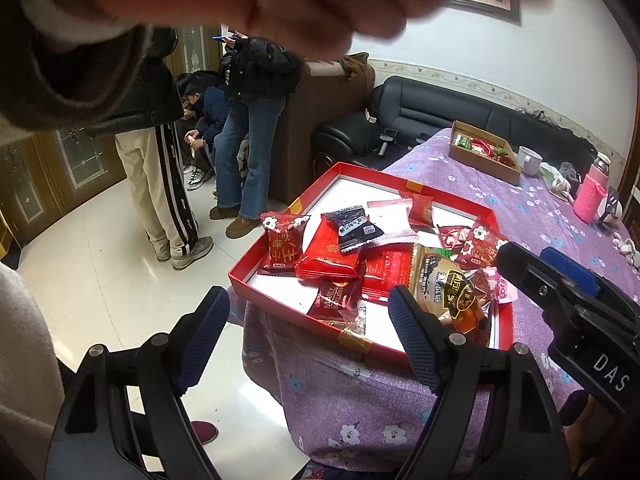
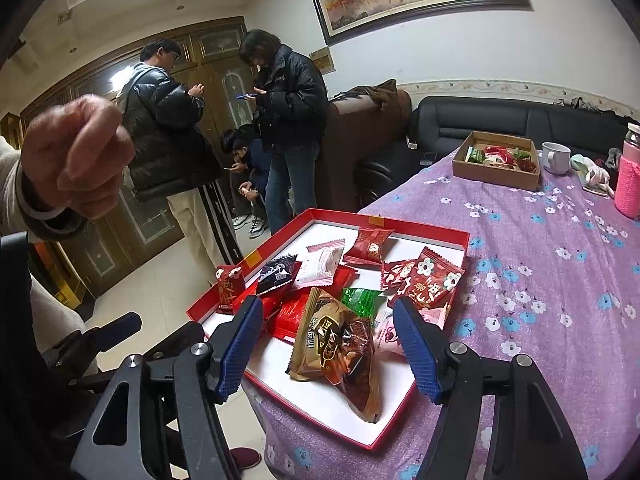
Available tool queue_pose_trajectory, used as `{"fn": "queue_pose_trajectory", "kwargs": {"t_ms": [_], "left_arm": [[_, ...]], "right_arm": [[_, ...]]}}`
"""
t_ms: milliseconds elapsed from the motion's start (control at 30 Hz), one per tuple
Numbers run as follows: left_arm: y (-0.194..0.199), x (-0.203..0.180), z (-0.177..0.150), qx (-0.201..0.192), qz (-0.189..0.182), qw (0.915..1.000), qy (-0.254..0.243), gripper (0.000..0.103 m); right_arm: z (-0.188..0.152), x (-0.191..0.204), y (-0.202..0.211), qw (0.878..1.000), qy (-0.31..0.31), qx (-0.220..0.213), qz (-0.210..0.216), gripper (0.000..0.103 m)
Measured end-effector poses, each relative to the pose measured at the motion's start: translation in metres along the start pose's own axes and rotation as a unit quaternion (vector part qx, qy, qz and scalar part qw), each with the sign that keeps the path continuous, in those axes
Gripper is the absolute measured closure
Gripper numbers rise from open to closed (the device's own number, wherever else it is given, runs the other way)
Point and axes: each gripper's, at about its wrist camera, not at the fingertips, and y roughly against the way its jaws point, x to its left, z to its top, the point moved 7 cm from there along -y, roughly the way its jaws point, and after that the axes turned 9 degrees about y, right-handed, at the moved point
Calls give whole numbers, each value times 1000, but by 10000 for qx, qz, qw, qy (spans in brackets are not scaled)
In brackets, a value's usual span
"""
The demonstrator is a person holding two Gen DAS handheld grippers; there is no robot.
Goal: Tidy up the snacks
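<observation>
A red box lid [image 1: 280, 300] [image 2: 384, 436] with a white inside sits at the near corner of the table and holds several snack packets: red ones [image 1: 328, 260], a black one [image 1: 354, 230], a brown-gold one [image 1: 448, 284] [image 2: 340, 344], a green one [image 2: 362, 300]. My left gripper [image 1: 308, 336] is open and empty, hovering at the lid's near edge. My right gripper [image 2: 328, 340] is open and empty, its jaws either side of the brown-gold packet, above it. The right gripper also shows in the left wrist view [image 1: 568, 292]. A bare hand [image 2: 76, 164] is raised at the left.
The table has a purple flowered cloth [image 2: 540, 280]. At its far end stand a cardboard box [image 2: 496, 160] with snacks, a white mug [image 2: 556, 158] and a pink-sleeved bottle [image 2: 630, 184]. Several people [image 2: 288, 120] stand on the tiled floor to the left. A black sofa [image 2: 500, 120] lies behind.
</observation>
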Motion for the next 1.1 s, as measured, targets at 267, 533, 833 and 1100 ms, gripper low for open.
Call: {"fn": "queue_pose_trajectory", "kwargs": {"t_ms": [267,533,833,1100], "left_arm": [[-1,0,-1,57,-41,10000,11,21],[-3,-4,0,65,-80,9999,-49,21],[-5,-11,3,55,-137,9998,-148,21],[-6,-21,10,-74,-258,9994,-228,21]], "right_arm": [[1,1,-1,10000,37,0,-26,33],[2,2,-3,10000,21,-6,-17,33],[8,-2,-8,10000,10,-21,2,32],[11,-10,-17,10000,-93,22,28,32]]}}
